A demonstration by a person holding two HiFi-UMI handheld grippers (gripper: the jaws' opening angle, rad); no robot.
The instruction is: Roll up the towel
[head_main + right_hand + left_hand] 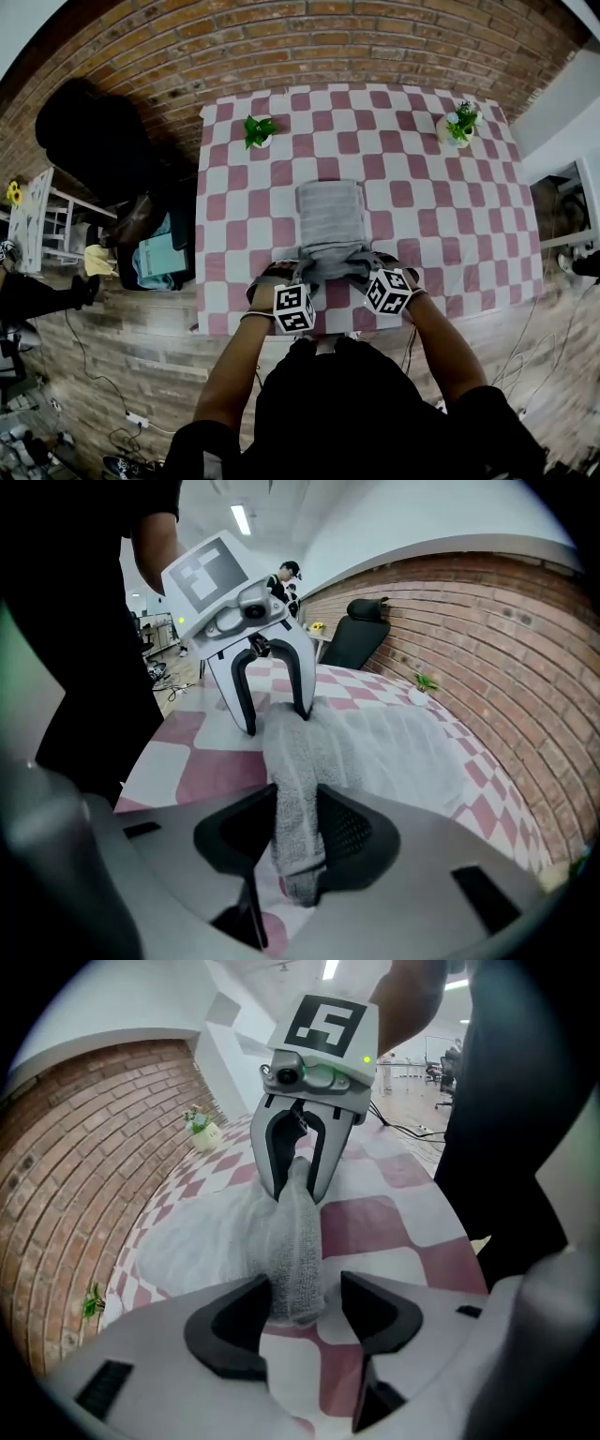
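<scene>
Soft, even light across the checked tablecloth (441, 225) in the head view, no hard shadows, and the frame bows heavily at the rim with black corners. A ceiling strip light (329, 969) blazes white in the left gripper view (the right gripper view has the same glare overhead). The towel (298, 789) weave is crisp up close. The brick wall (525, 649) curves and softens toward the edge. The dark clothing (375, 412) swallows all detail.

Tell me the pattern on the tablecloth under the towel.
Pink-and-white checkerboard squares. The tablecloth shows best in the head view.
</scene>
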